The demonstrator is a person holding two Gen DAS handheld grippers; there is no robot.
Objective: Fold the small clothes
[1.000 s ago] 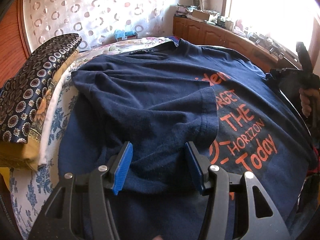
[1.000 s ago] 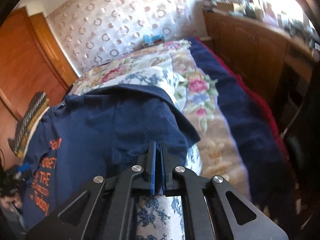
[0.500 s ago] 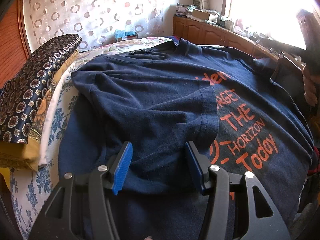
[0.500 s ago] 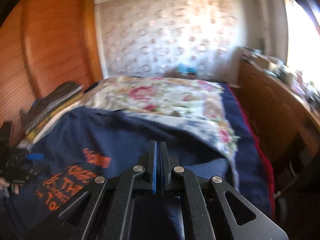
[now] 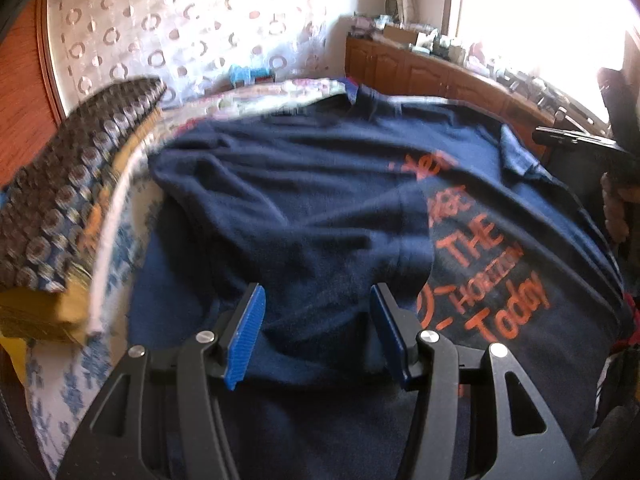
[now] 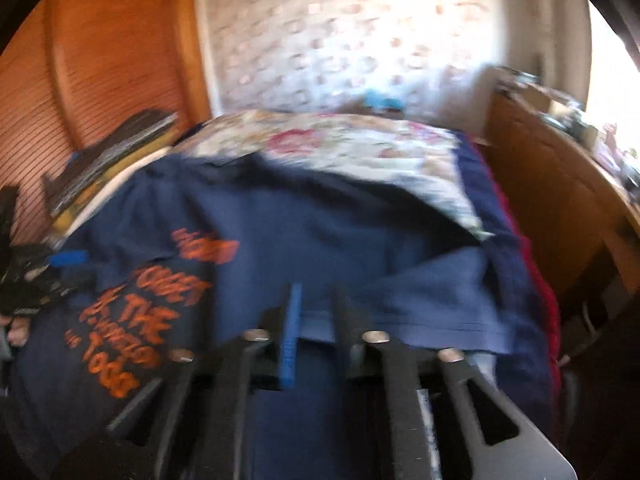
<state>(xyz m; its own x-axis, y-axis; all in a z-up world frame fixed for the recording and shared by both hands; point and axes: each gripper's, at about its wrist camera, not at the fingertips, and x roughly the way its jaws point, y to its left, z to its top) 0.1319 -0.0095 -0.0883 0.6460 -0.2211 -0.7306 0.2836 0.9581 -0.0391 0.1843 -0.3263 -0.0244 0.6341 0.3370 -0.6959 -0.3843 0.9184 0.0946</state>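
One navy T-shirt (image 5: pixel 304 208) is spread across the bed (image 6: pixel 360 148), its left sleeve already folded in over the chest. Two grippers are counted. The left gripper (image 5: pixel 316 332) is held just above the folded sleeve with jaws parted, nothing pinched. The right gripper (image 6: pixel 316 320) has just been opening; its jaws stand a little apart over the right sleeve edge, which lies below them, not clamped, though blur makes contact hard to judge. One stack of folded fabrics (image 5: pixel 68 208) is seen at the bed's left side, topped by a dark piece with ring pattern. One floral bedspread (image 6: pixel 352 144) with a navy border is laid under the shirt. A curtain with circle print (image 5: pixel 192 24), orange wood panelling (image 6: pixel 100 52), a wooden cabinet (image 5: pixel 432 76) with clutter and a bright window (image 5: pixel 540 12) make up the room. Orange print on the shirt reads "THE", "HORIZON", "Today"; the upper words are partly covered.
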